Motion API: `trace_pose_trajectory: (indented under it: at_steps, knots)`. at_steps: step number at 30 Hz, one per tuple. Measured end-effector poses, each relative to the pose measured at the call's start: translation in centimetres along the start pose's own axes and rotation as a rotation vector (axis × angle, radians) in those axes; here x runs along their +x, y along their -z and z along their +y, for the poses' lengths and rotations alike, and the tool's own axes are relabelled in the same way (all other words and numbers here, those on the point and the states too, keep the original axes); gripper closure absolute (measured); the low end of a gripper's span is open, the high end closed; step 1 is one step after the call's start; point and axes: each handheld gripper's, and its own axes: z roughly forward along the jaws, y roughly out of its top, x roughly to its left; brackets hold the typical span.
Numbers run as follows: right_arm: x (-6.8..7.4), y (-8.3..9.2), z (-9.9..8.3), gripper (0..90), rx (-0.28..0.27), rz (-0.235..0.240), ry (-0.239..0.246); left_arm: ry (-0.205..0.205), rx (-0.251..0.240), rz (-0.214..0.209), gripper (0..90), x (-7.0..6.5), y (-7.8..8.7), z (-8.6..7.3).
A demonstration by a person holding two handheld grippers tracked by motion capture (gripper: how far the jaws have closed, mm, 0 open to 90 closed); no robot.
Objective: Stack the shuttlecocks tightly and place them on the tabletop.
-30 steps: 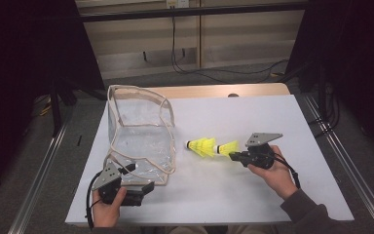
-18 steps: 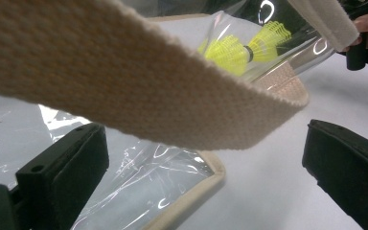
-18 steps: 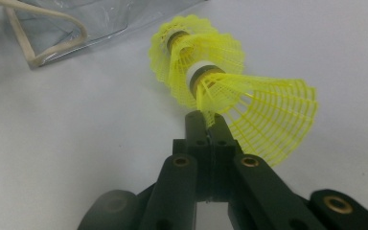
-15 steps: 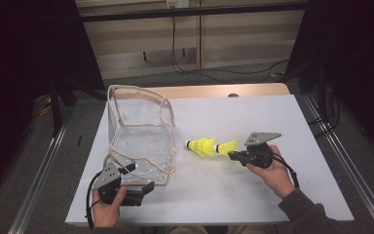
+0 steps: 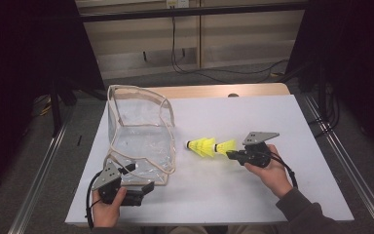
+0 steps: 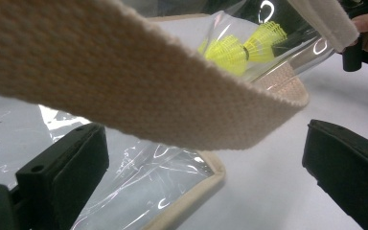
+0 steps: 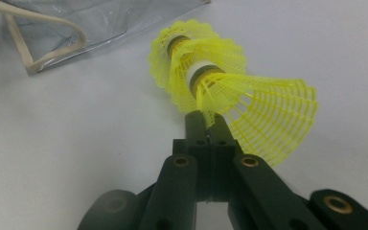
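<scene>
Left hand-held gripper (image 5: 148, 186) rests at the near edge of the white table (image 5: 282, 122), jaws spread wide around the beige webbing strap (image 6: 139, 91) of a clear plastic bag (image 5: 139, 134). Right hand-held gripper (image 5: 230, 154) pinches the skirt rim of a yellow shuttlecock (image 5: 224, 146), nested into a second shuttlecock (image 5: 200, 146) just beside the bag. Cables (image 5: 185, 63) hang beyond the table.
</scene>
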Motion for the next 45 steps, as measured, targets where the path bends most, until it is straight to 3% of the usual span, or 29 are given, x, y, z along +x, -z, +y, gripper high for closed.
trace_pose_trajectory:
  at_steps: [45]
  knots:
    - [0.4,-1.5,0.4,90.0,0.002,-0.009,-0.018,0.001,0.0,-0.001,2.0,0.0,0.0,0.0]
